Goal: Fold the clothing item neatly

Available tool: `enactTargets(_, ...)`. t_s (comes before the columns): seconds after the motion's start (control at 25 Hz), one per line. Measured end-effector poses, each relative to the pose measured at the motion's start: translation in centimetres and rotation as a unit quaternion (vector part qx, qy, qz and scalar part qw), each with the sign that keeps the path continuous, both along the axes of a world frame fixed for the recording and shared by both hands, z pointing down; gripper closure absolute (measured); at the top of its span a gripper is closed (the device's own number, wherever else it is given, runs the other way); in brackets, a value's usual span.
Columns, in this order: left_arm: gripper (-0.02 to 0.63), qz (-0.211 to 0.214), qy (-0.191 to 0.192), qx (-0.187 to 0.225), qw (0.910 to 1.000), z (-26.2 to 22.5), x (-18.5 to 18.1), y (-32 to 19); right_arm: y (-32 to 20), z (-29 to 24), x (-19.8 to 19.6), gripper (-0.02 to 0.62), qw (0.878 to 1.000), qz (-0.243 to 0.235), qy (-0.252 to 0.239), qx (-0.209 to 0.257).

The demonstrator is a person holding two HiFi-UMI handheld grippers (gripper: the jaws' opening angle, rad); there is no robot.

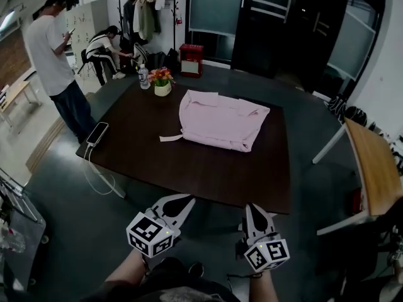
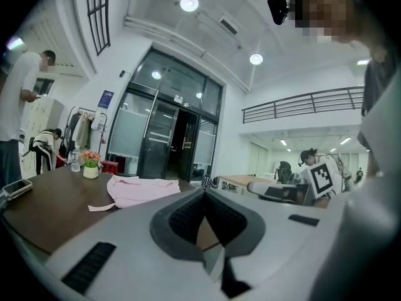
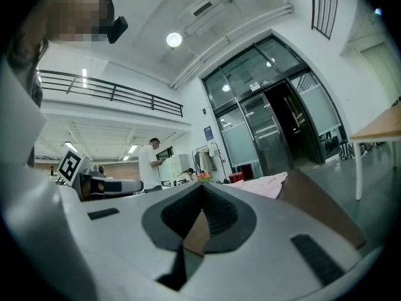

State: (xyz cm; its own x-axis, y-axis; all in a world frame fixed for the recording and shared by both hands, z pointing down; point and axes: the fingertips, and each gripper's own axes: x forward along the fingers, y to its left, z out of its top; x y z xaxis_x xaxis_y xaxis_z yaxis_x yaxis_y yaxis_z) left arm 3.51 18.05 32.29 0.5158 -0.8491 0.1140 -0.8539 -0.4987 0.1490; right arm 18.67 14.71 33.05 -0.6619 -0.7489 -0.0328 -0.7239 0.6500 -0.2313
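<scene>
While the garment [image 1: 220,119] lies, seemingly folded, on the table [image 1: 189,162], left claw [image 1: 179,201] and right claw [image 1: 252,210] hang closed.

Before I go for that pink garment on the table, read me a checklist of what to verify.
1. Left tongs empty: ok, shut on nothing.
2. Right tongs empty: ok, shut on nothing.
3. Tongs open for a grab: not ok, both shut.
4. Pink garment flat on the table: ok, folded, one strip sticking out at its left.
5. Room around it: ok, flower pot, bottle and phone sit apart from it.
6. Tongs over the table: not ok, both short of its near edge.
</scene>
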Motion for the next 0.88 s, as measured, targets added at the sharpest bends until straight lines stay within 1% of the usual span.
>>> enactTargets(0.12, 0.594, 0.008, 0.006, -0.007, 0.9999, 0.7, -0.1, 0.6, 1.0, 1.5, -1.2, 0.601, 1.000, -0.006, 0.017, -0.013)
enactTargets(0.28, 0.594, 0.023, 0.010, -0.022, 0.9994, 1.6, -0.5, 2.4, 2.9, 1.9, -2.0, 0.603, 0.999, -0.005, 0.034, -0.020)
enactTargets(0.56, 0.595, 0.036, 0.009, -0.025, 0.9990, 1.3, -3.3, 4.8, 5.7, 1.6, -4.9, 0.603, 0.999, -0.003, 0.043, -0.018)
enactTargets(0.76, 0.595, 0.043, 0.011, -0.023, 0.9988, -0.1, -4.0, 7.5, 8.6, 0.4, -4.8, 0.603, 0.998, 0.011, 0.052, -0.016)
enactTargets(0.88, 0.595, 0.048, 0.013, -0.026, 0.9984, 0.0, -4.7, 8.2, 9.5, 0.4, -4.9, 0.603, 0.998, 0.017, 0.062, -0.015)
